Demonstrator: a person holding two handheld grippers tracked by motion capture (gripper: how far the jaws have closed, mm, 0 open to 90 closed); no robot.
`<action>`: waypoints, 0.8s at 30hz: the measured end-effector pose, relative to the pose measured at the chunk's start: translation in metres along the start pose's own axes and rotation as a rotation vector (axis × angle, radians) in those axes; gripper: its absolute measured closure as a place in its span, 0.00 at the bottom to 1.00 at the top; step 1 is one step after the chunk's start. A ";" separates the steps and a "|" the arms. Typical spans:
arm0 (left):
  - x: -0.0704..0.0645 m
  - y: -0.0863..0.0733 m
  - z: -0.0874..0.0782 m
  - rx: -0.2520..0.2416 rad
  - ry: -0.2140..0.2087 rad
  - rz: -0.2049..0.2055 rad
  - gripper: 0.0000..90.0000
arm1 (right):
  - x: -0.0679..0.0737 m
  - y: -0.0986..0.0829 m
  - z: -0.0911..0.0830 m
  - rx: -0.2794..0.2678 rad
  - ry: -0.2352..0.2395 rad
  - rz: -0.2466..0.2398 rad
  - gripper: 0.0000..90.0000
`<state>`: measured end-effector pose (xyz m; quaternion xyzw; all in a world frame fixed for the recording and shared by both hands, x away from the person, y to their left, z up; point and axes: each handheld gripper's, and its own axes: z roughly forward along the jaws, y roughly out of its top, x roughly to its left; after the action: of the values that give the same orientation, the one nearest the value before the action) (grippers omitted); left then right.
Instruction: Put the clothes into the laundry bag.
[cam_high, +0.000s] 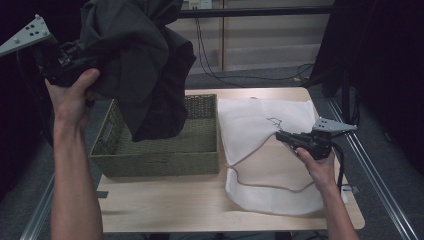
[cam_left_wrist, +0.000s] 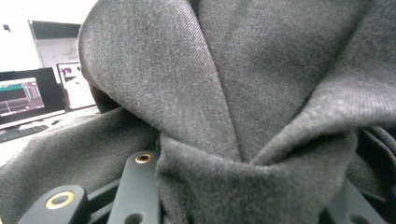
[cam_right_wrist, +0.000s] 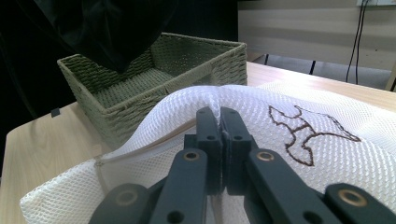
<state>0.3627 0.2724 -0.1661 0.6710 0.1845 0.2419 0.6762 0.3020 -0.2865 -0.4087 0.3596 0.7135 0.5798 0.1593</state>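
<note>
Basically, dark grey garment (cam_high: 142, 65) hung above the woven basket (cam_high: 160, 157), bunched in the left gripper (cam_high: 67, 62), jaws probably clamped on it. Right gripper (cam_high: 282, 136) pinched the white mesh bag (cam_high: 260, 125) on the table (cam_high: 165, 205).

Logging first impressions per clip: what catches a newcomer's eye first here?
A big dark grey garment dangles from the raised left gripper over the woven basket. To its right, the right gripper is clamped on a fold of a white mesh bag lying on the table.
</note>
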 end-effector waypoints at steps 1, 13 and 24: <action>-0.001 0.003 0.000 0.000 0.002 0.006 0.67 | 0.000 0.000 0.000 -0.003 -0.001 -0.002 0.98; -0.016 0.031 -0.004 -0.052 -0.015 0.028 0.67 | 0.000 0.000 0.002 0.002 0.003 0.000 0.98; -0.035 0.047 0.002 -0.085 -0.028 0.060 0.67 | 0.001 0.000 0.003 0.006 0.005 0.001 0.98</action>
<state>0.3314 0.2502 -0.1221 0.6503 0.1443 0.2602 0.6989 0.3031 -0.2834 -0.4097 0.3589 0.7156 0.5786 0.1560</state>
